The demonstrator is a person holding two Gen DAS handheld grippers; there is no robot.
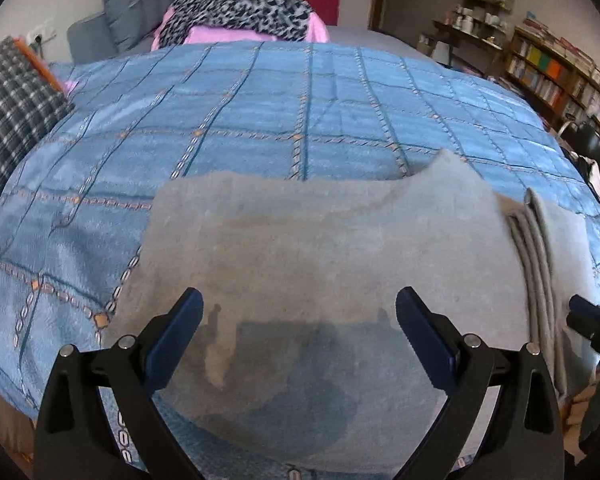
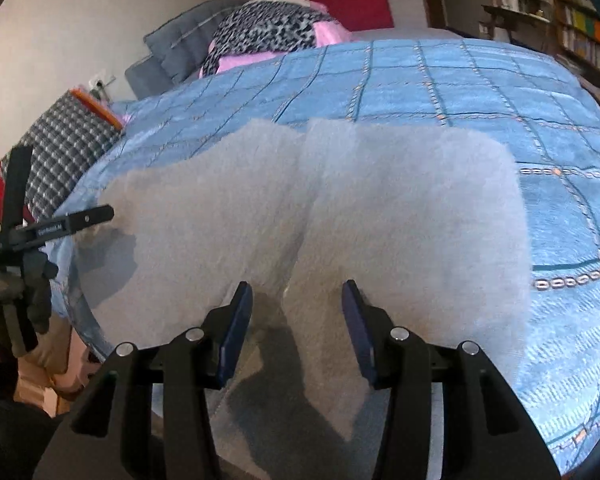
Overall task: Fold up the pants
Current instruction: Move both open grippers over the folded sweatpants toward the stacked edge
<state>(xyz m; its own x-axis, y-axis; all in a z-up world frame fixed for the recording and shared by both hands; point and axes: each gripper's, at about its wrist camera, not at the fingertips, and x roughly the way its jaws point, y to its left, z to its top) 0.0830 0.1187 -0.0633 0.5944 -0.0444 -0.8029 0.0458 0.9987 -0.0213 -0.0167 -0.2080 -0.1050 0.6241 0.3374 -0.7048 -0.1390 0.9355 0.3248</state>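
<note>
Grey fleece pants [image 1: 320, 256] lie folded flat on a blue quilted bedspread [image 1: 260, 112], near its front edge. Layered fold edges show at the pants' right side [image 1: 536, 264]. My left gripper [image 1: 300, 304] hovers just above the pants, jaws wide open and empty. In the right wrist view the same pants [image 2: 340, 208] show a seam down the middle. My right gripper [image 2: 298, 300] is open and empty above their near edge. The left gripper also shows at the left of the right wrist view [image 2: 96, 214].
A leopard-print and pink blanket pile [image 1: 240, 12] and a grey cushion [image 1: 140, 8] sit at the bed's far end. A plaid pillow [image 1: 12, 120] lies at the left. Bookshelves [image 1: 556, 76] stand on the right. A gloved hand [image 2: 20, 296] holds the left gripper.
</note>
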